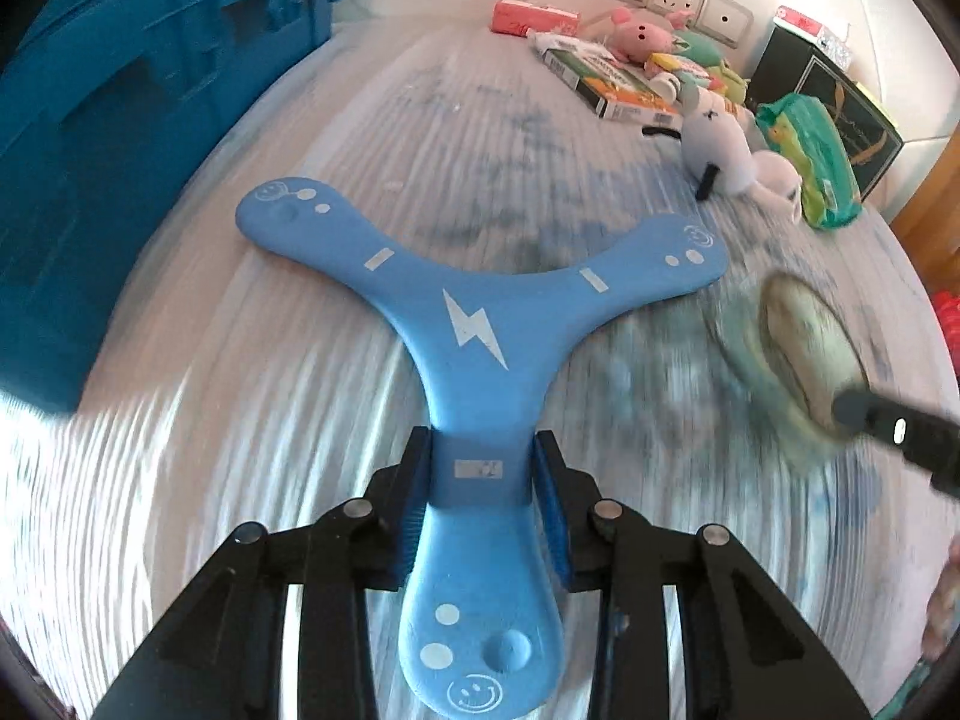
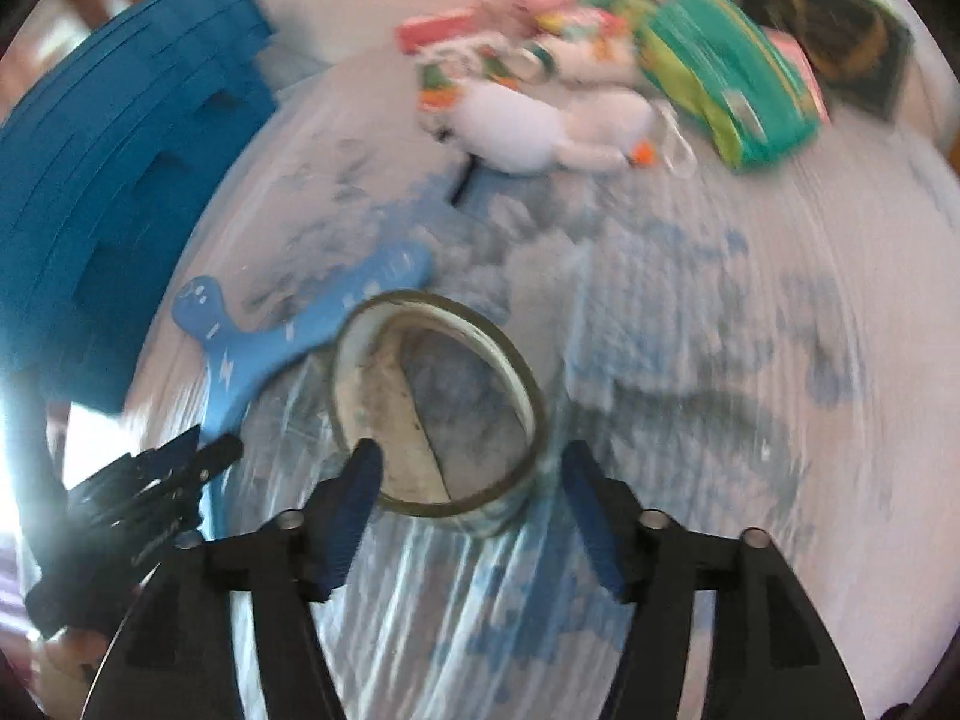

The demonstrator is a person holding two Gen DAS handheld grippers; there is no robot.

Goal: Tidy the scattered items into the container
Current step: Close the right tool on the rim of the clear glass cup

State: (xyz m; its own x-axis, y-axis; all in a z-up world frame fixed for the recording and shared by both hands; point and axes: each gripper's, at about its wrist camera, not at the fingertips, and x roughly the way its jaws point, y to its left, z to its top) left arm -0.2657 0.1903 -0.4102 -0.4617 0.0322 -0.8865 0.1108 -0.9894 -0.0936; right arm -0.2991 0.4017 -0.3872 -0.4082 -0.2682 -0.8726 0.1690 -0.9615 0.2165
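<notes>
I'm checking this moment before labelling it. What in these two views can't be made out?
- Blue container: its inside is hidden in both views; only the outer wall shows, cut by the left edge.
- Tape roll: motion blur in both views; whether the right tongs touch it is unclear.
- Far pile of toys and boxes: smeared in the right wrist view.
- Blue boomerang: its near arm hides the bed beneath the left tongs.

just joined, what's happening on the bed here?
A person works two handheld grippers over a bed. The left gripper is clamped on one arm of a blue three-armed boomerang. The right gripper stands open around a roll of clear tape; its left pad sits at the roll, the right pad is clear of it. The blue crate stands to the left. Plush toys, boxes and packets are still scattered at the far end.
</notes>
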